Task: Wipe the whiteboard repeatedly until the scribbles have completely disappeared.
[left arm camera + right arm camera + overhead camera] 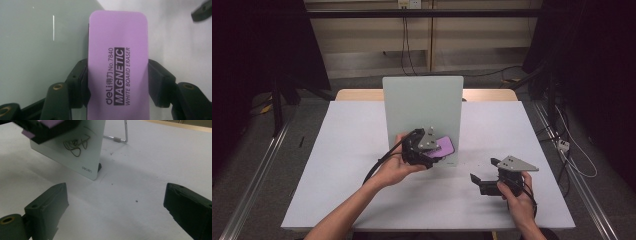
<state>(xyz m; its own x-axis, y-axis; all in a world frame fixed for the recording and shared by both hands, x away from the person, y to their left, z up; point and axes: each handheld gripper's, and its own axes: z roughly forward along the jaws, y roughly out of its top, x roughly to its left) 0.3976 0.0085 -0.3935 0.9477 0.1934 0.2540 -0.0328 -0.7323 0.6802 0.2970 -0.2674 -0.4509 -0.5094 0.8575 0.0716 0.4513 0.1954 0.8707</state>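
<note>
Eraser: I hold the smooth purple rounded-rectangle magnetic whiteboard eraser [117, 65] against the glossy pale-green upright board [422, 105], mid-worktop.
Left gripper [430, 150]: fingers clamped on the eraser's long sides.
Right gripper [484, 175]: fingers wide apart, nothing between them, low near the worktop's right front.
Board: dark scribble [76, 145].

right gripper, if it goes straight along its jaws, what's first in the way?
Probably the white table: the open right gripper has nothing between its jaws. The whiteboard, with the scribble on it, stands left of that line, though depth is unclear.
</note>
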